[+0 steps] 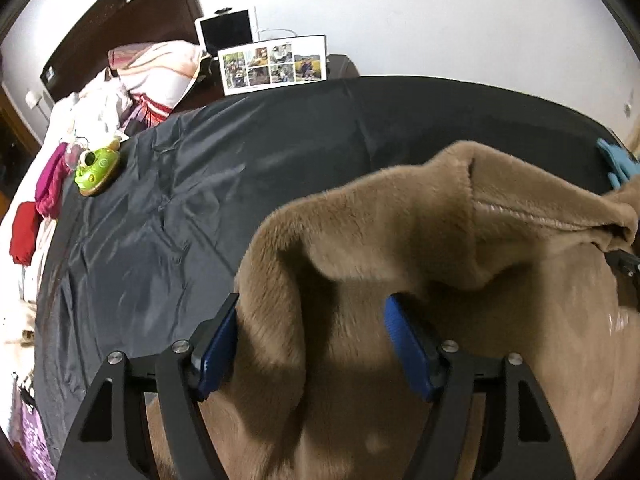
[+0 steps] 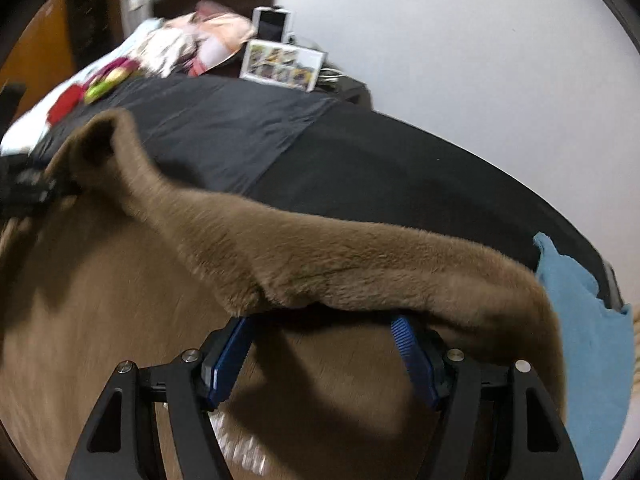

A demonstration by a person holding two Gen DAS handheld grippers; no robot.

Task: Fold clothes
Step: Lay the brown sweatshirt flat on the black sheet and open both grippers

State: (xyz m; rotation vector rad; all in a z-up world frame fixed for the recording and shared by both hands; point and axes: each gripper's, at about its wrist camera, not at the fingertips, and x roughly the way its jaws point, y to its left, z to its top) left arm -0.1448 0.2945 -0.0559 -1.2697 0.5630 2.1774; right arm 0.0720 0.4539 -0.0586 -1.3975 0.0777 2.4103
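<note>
One brown, fuzzy plush garment (image 1: 420, 240) lies on one bed covered by a single dark grey, shiny sheet (image 1: 200, 200). One light blue cloth (image 2: 580, 320) shows at the bed's edge. One green plastic toy (image 1: 98, 168) sits on the sheet. Beside it are one magenta fabric piece (image 1: 50, 184) and one red fabric piece (image 1: 24, 232). One white-framed photo collage board (image 1: 274, 65) stands at the far side, with one white tablet (image 1: 226, 34) behind it. Two tongs are counted, the left tongs (image 1: 312, 344) and the right tongs (image 2: 324, 356), each with two blue pads (image 1: 216, 348).
</note>
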